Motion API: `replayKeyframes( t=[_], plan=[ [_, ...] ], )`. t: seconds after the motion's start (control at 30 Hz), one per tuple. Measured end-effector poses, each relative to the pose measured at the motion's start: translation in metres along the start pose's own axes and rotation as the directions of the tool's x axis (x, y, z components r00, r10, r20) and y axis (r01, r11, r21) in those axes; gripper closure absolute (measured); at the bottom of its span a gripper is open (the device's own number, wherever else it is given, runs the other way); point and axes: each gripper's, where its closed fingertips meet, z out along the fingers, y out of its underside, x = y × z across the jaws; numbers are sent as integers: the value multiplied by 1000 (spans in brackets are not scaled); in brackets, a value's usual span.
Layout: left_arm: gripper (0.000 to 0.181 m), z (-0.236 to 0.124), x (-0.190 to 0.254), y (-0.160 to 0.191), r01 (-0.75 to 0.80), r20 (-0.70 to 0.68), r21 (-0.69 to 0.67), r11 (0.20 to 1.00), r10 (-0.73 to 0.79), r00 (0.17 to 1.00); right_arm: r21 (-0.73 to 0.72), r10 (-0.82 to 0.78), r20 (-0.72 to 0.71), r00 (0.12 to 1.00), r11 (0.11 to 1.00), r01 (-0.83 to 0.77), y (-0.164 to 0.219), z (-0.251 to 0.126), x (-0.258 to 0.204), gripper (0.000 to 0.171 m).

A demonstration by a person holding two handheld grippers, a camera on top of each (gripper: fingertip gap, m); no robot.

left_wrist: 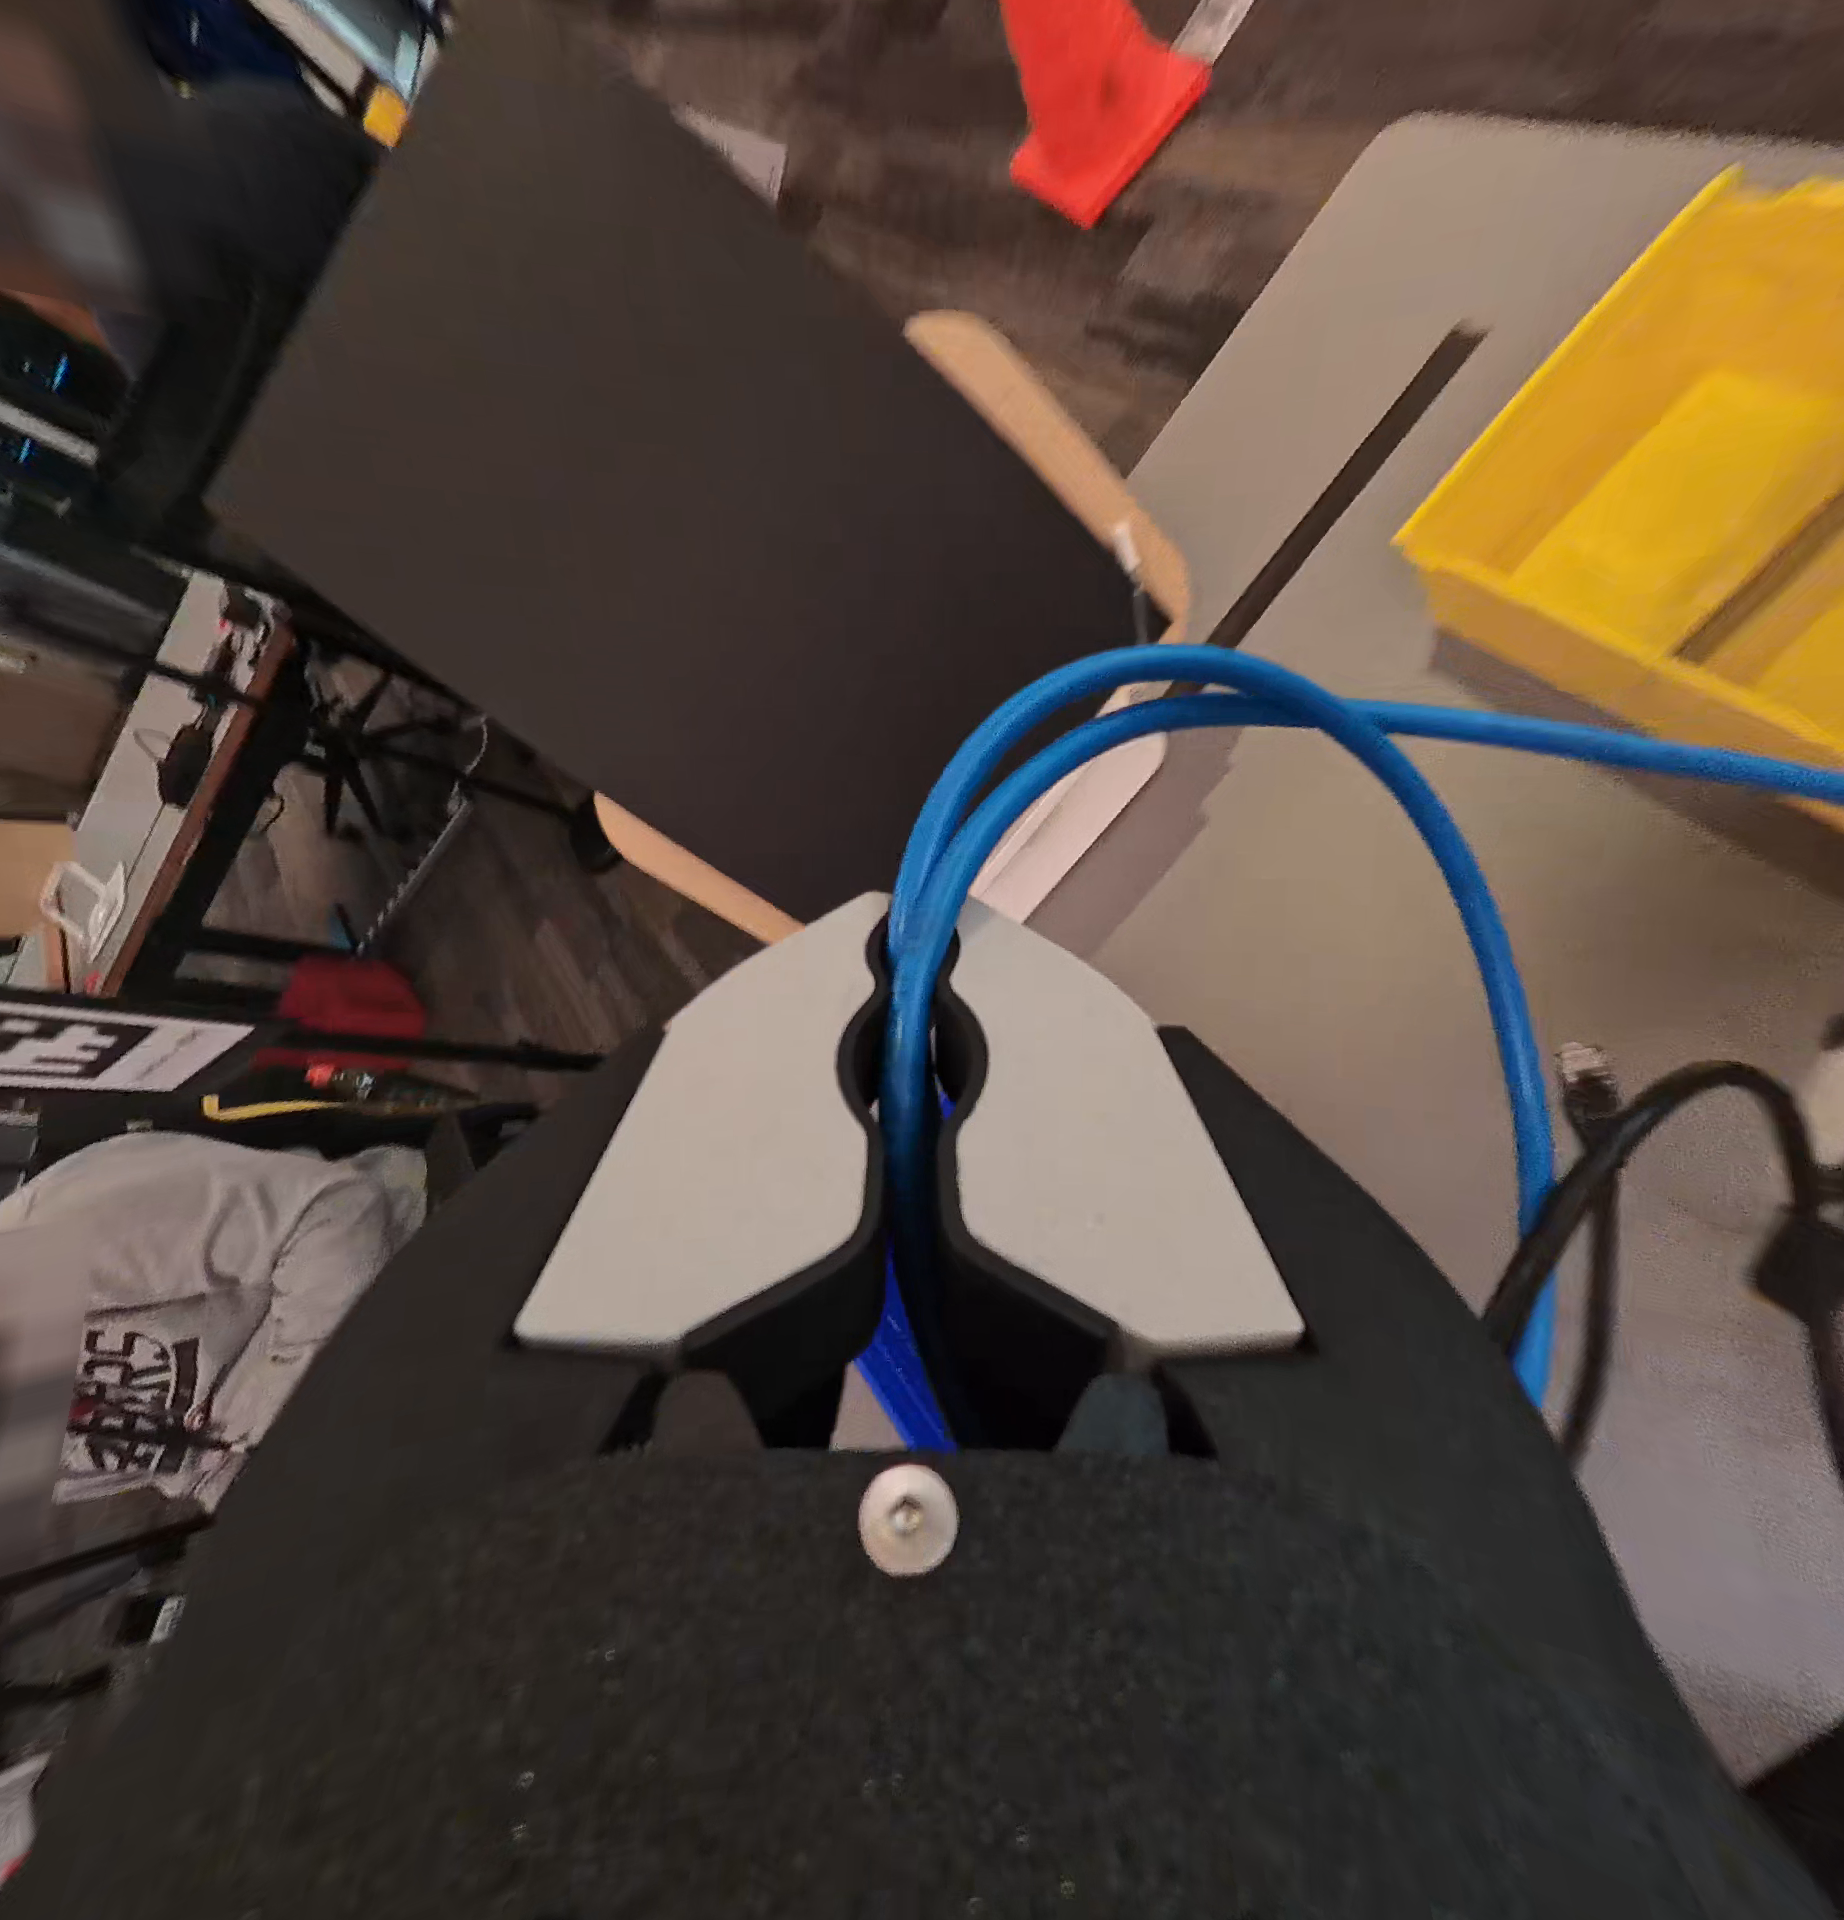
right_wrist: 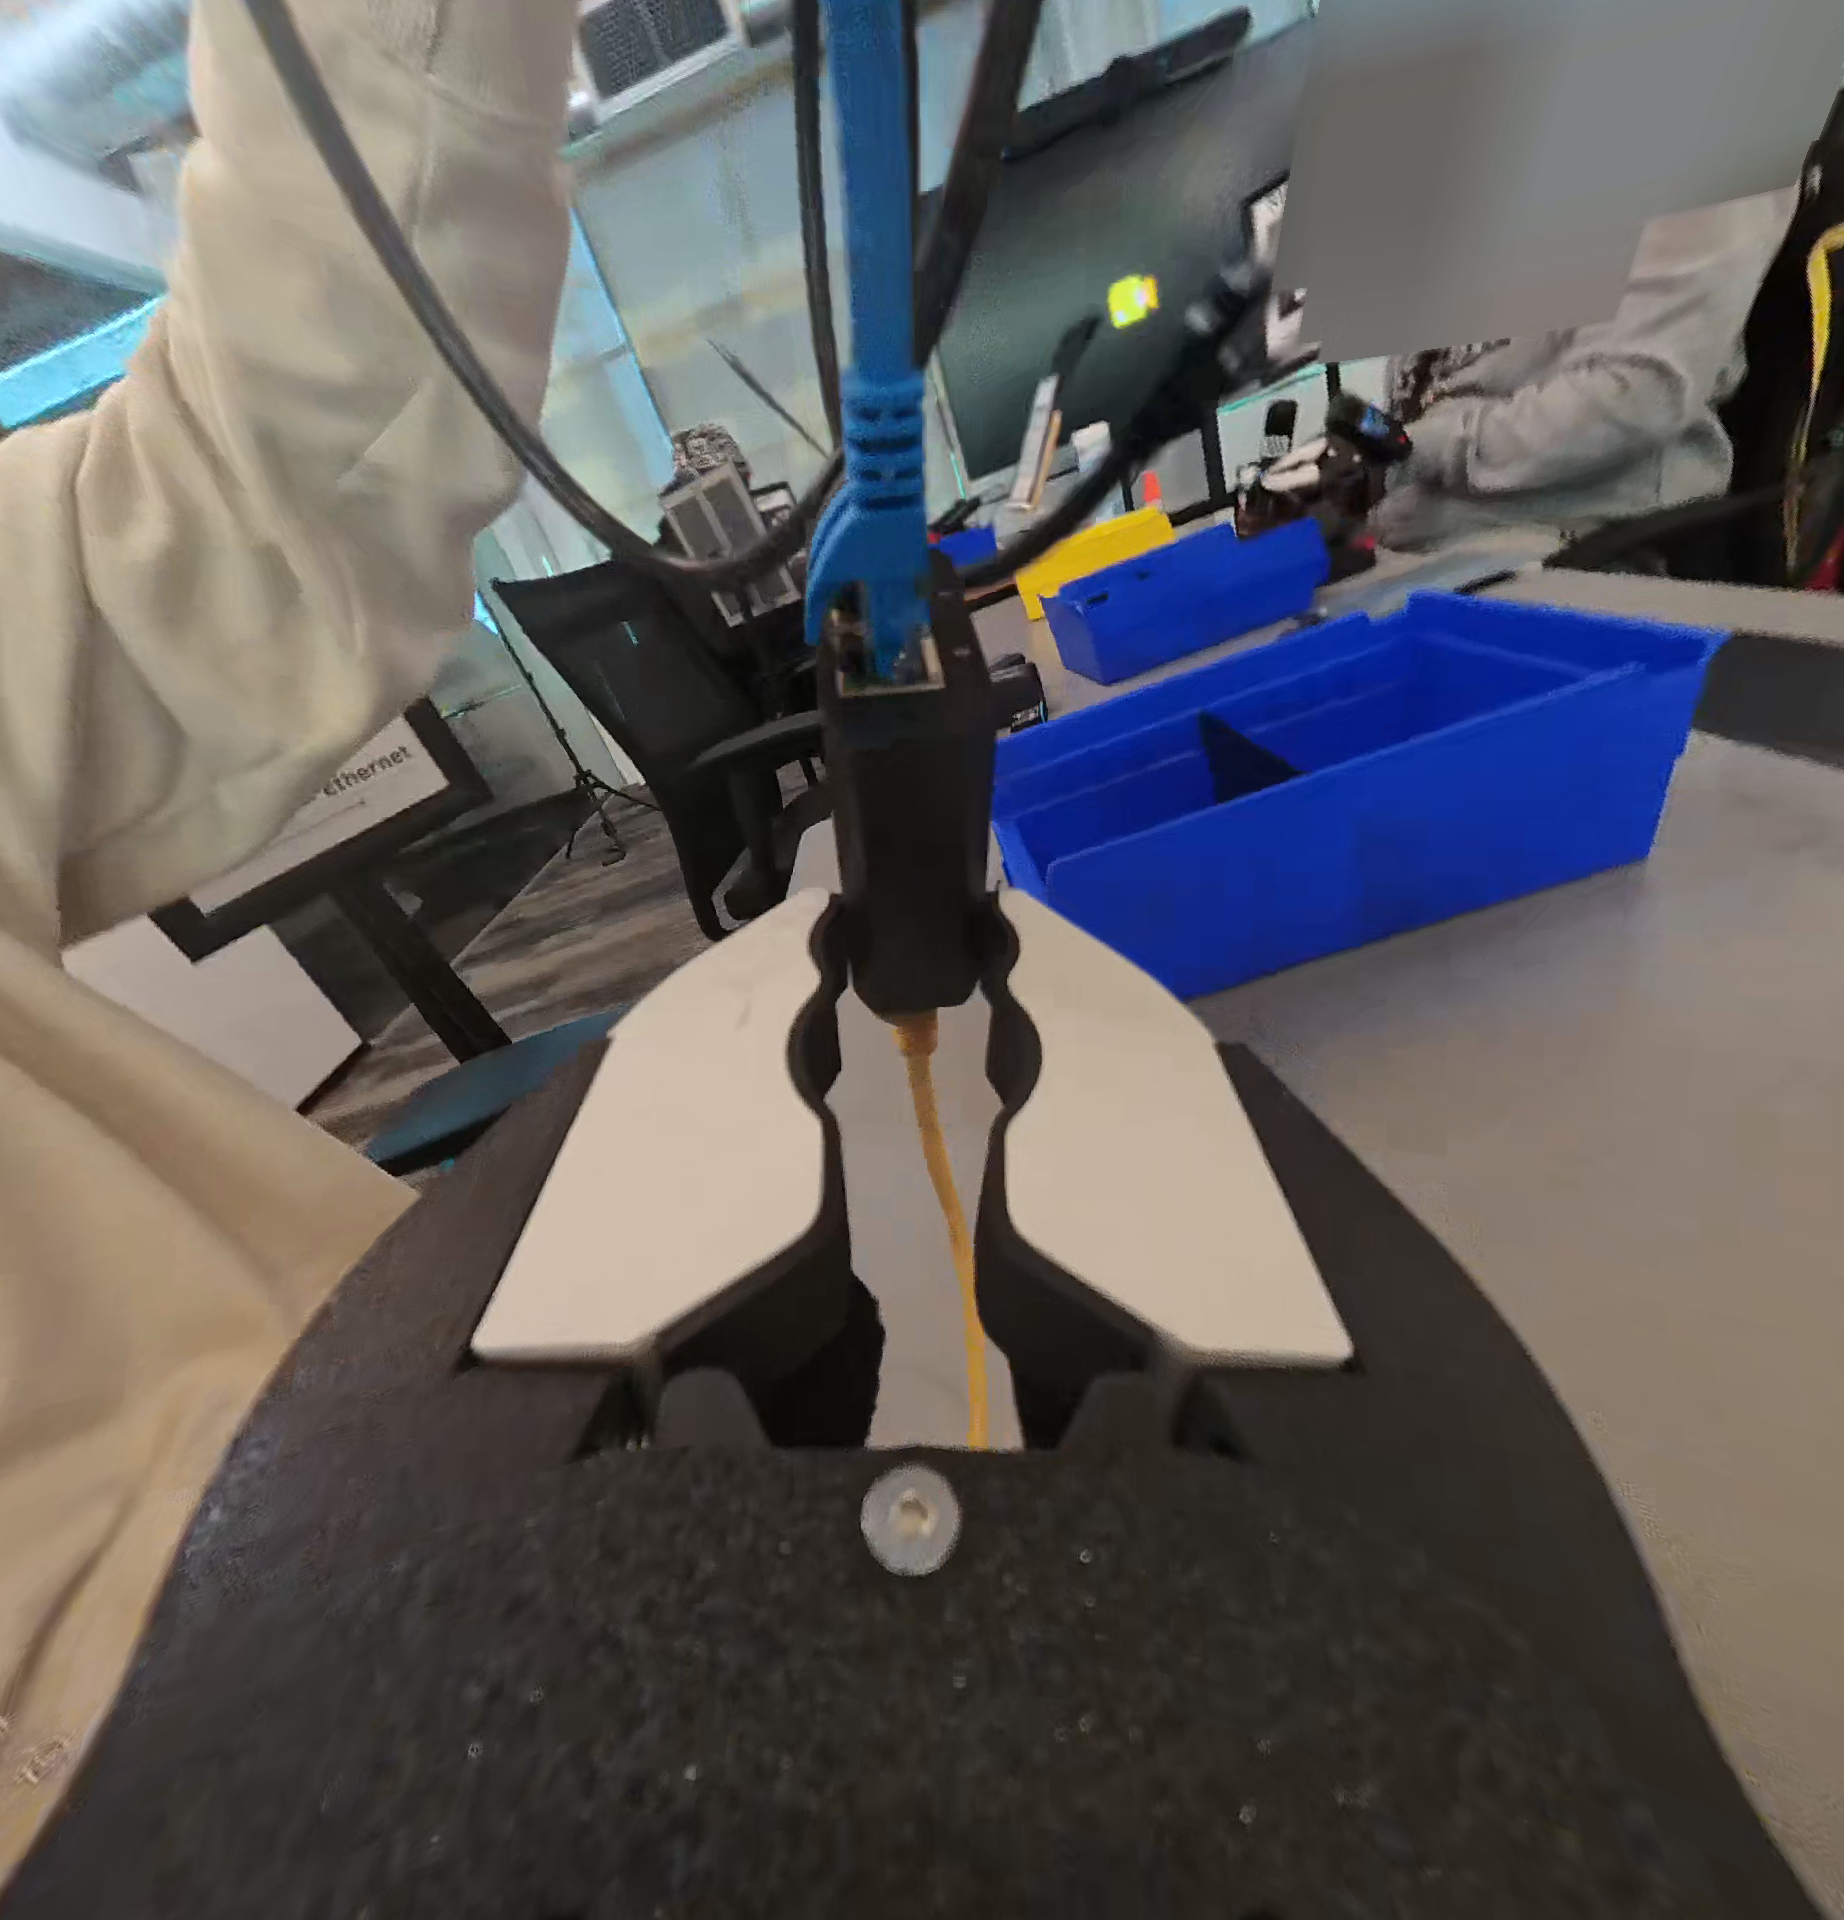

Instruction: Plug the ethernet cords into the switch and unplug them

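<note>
Blue cord (left_wrist: 913, 1039) pinched by left gripper (left_wrist: 913, 940) (right gripper (right_wrist: 913, 935) grips switch (right_wrist: 902, 790)).

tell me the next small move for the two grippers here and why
Probably draw the left gripper gently away from the right gripper. The right one is shut on the small black switch box, with the blue ethernet plug apparently seated in its port, and the left one is shut on the looped blue ethernet cable, so a pull could unplug it.

— What sort of place is this?
— An office-like lab; grey desks (right_wrist: 1520, 1091) carry blue parts bins (right_wrist: 1344, 821) and a yellow bin (left_wrist: 1666, 499); black office chairs (right_wrist: 679, 717), a monitor (right_wrist: 1084, 260), equipment racks (left_wrist: 35, 436), grey carpet (left_wrist: 1011, 270).
</note>
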Motion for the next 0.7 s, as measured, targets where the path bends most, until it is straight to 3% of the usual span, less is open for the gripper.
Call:
replayKeyframes(
  t=[0.03, 0.1, 0.23, 0.33, 0.4, 0.43, 0.5, 0.6, 0.7],
  plan=[
    [177, 16, -6, 12, 0, 9, -21, 1000, 0, 1000, -6, 38, -22, 999, 999, -38, 2, 0, 2, 147],
    [156, 39, -13, 28, 14, 12, -15, 1000, -14, 1000, -15, 161, -65, 985, 987, -162, 6, -2, 9, 147],
    [119, 34, -7, 29, 215, -159, 158, 964, -190, 969, 62, 380, -68, 923, 925, -376, 9, -11, 16, 147],
    [115, 4, -20, 48, 224, -43, 259, 940, -221, 974, 118, 483, -69, 873, 873, -474, 9, -20, 25, 148],
    [124, -25, -13, 68, 246, -23, 332, 911, -253, 967, 167, 574, 8, 819, 807, -567, 5, -26, 27, 148],
    [135, -37, 3, 76, 288, -85, 383, 878, -277, 957, 177, 604, 39, 796, 780, -600, 6, -28, 28, 148],
    [140, -51, 61, 89, 384, -331, 457, 802, -247, 911, 165, 609, 9, 793, 781, -602, 15, -29, 33, 148],
    [131, -27, 169, 127, 514, -653, 269, 814, -238, 719, 152, 612, 33, 790, 778, -609, 18, -22, 30, 148],
    [132, 13, 238, 163, 633, -765, 100, 768, -347, 542, 144, 584, 44, 810, 799, -584, 17, -15, 24, 148]
  ],
)
